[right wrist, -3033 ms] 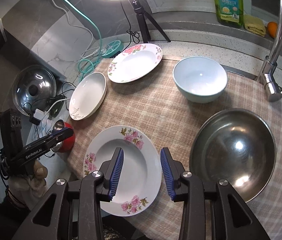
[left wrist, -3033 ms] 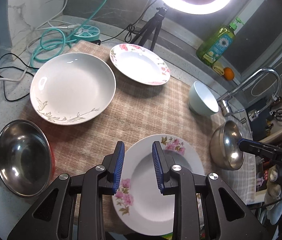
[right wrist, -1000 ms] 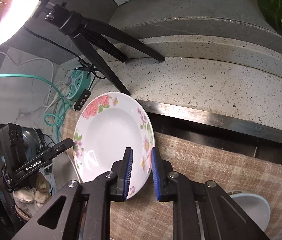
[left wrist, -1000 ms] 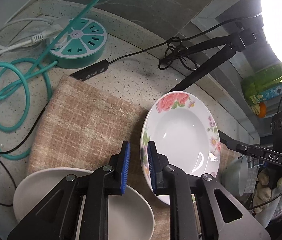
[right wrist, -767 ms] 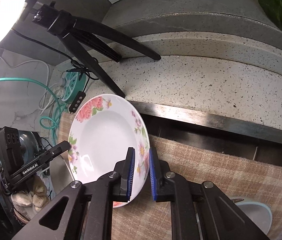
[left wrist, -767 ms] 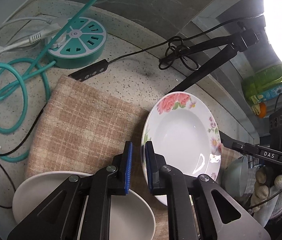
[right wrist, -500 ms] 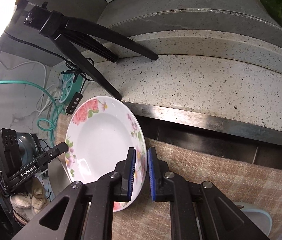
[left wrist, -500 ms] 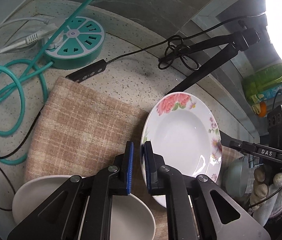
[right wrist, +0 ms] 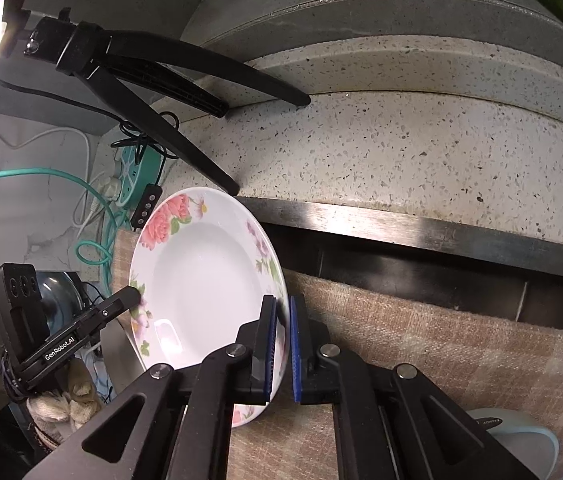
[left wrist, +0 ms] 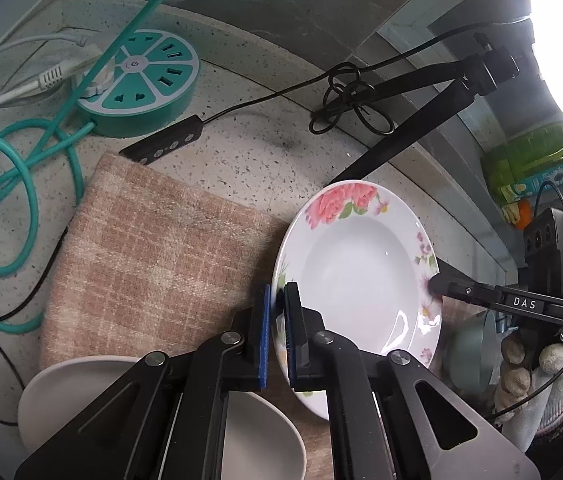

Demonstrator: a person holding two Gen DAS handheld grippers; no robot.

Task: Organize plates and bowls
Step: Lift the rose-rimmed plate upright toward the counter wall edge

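Observation:
A white plate with pink flowers (left wrist: 357,276) is held between both grippers, tilted up off the checked cloth (left wrist: 153,264). My left gripper (left wrist: 276,336) is shut on its left rim. My right gripper (right wrist: 280,346) is shut on its right rim; the plate also shows in the right wrist view (right wrist: 205,284). The right gripper's tip shows at the plate's far rim in the left wrist view (left wrist: 437,282). A plain white plate (left wrist: 249,440) lies under my left gripper. A pale blue bowl (right wrist: 521,440) sits at the lower right.
A black tripod (left wrist: 421,120) with a ring light (left wrist: 561,32) stands behind the plate. A teal round power strip (left wrist: 141,80) and cables (left wrist: 1,180) lie at the back left. A steel sink edge (right wrist: 421,228) runs behind the cloth. A green soap bottle (left wrist: 533,164) stands at right.
Both grippers moved from the front flowered plate to the back one and closed on its opposite rims. In the last second the jaws tightened and the plate tilted up a little.

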